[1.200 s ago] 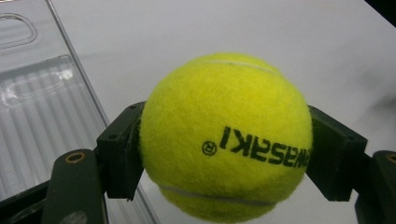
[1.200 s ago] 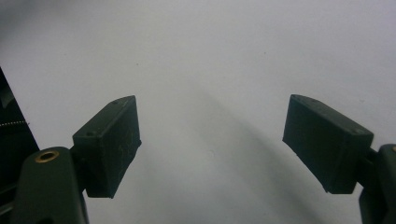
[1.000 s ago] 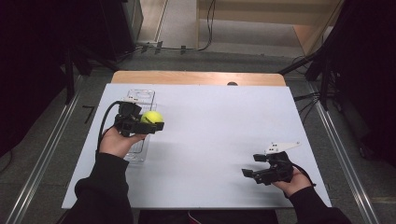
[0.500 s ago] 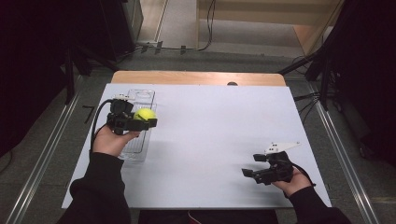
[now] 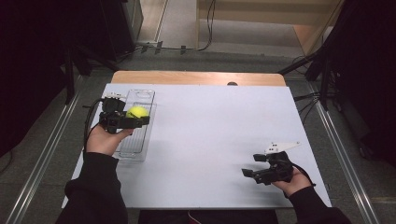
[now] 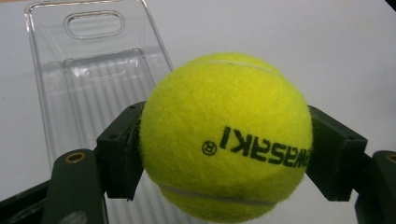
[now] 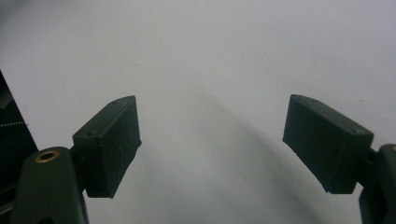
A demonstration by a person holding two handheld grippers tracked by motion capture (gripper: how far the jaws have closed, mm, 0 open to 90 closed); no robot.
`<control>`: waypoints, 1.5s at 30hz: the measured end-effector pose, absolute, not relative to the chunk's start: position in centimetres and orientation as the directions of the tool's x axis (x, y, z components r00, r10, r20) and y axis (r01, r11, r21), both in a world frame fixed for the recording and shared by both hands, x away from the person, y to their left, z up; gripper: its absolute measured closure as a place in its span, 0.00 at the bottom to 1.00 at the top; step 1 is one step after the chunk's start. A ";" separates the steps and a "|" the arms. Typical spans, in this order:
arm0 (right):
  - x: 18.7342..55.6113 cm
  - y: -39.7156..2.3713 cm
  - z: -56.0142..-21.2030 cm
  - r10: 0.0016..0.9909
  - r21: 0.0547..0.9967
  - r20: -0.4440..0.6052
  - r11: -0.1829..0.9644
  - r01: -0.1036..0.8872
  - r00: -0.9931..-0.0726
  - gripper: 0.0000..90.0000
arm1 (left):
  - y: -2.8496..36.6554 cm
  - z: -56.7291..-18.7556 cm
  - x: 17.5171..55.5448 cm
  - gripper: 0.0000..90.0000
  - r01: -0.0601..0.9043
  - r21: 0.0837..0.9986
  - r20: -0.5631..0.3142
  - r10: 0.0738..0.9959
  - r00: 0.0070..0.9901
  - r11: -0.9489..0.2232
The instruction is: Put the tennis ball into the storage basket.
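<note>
I have the tennis ball (image 6: pixel 226 137) clamped between the 2 jaws of my left gripper (image 5: pixel 122 118), one pad pressed into each side of the felt, and I am holding it over the clear plastic tray (image 5: pixel 139 99). In the high view the ball sits above the tray's middle part, toward its right edge; the tray's handle slot lies beyond the ball, at the end away from me. My right gripper (image 5: pixel 267 169) rests well to the right of the tray, near my edge of the white table (image 5: pixel 219 126), with its jaws spread wide and nothing between them, only bare table surface ahead.

What worries me: the ball hangs close to the tray's right rim, so if I let go here it could strike that rim and roll off across the table. The tray looks light and thin, and nothing pins it down; a bump from my jaws on the way down could slide or tip it. The pads grip the ball near its widest line, which seems sound, but felt is springy and a slack squeeze might let it slip.

I cannot tell how high the ball is above the tray floor; the clear plastic gives little to judge by. The ball hides the tray's near part in the left gripper view, and my hand covers part of its left rim from above.
</note>
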State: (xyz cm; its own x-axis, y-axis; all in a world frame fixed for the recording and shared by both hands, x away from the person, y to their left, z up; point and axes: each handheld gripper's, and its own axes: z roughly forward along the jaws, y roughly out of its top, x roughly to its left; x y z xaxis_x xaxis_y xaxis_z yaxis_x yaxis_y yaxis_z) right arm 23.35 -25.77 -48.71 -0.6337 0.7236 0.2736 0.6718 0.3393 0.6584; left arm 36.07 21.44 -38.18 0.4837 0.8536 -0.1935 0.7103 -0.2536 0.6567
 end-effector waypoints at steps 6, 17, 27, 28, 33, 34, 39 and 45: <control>23.3 -25.8 -48.7 0.724 0.657 0.275 0.338 0.674 -0.632 0.19 | 22.0 -38.2 36.2 0.28 0.710 0.661 -0.190 0.862 0.471 -0.243; 23.3 -25.8 -48.7 0.725 0.657 0.272 0.341 0.673 -0.633 0.19 | 22.4 -38.7 36.6 0.28 0.706 0.668 -0.143 0.890 0.433 -0.236; 23.2 -25.8 -48.7 0.730 0.657 0.259 0.346 0.669 -0.632 0.19 | 22.4 -39.3 37.2 0.28 0.711 0.665 -0.138 0.897 0.421 -0.231; 23.2 -25.8 -48.7 0.732 0.656 0.260 0.345 0.671 -0.630 0.19 | 22.5 -39.4 37.3 0.28 0.712 0.663 -0.140 0.896 0.421 -0.231; 23.1 -25.9 -48.7 0.732 0.659 0.262 0.341 0.670 -0.629 0.19 | 22.5 -40.1 37.6 0.28 0.721 0.654 -0.148 0.897 0.416 -0.227; 23.0 -25.9 -48.7 0.732 0.659 0.262 0.341 0.671 -0.629 0.19 | 22.4 -40.2 37.7 0.28 0.722 0.653 -0.146 0.898 0.414 -0.227; 23.0 -26.0 -48.7 0.733 0.657 0.261 0.342 0.672 -0.628 0.19 | 22.6 -40.6 38.0 0.28 0.729 0.645 -0.147 0.900 0.410 -0.227; 22.9 -26.0 -48.7 0.734 0.657 0.263 0.339 0.674 -0.626 0.19 | 22.7 -41.1 38.2 0.28 0.735 0.641 -0.145 0.905 0.400 -0.221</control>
State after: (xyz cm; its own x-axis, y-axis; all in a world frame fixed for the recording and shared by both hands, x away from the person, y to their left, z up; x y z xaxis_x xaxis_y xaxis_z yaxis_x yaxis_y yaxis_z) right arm 22.94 -26.01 -48.70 -0.6261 0.7342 0.2627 0.6735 0.3394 0.6566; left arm 38.20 22.73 -41.12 0.3996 0.9051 -0.1453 0.7345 -0.2214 0.6415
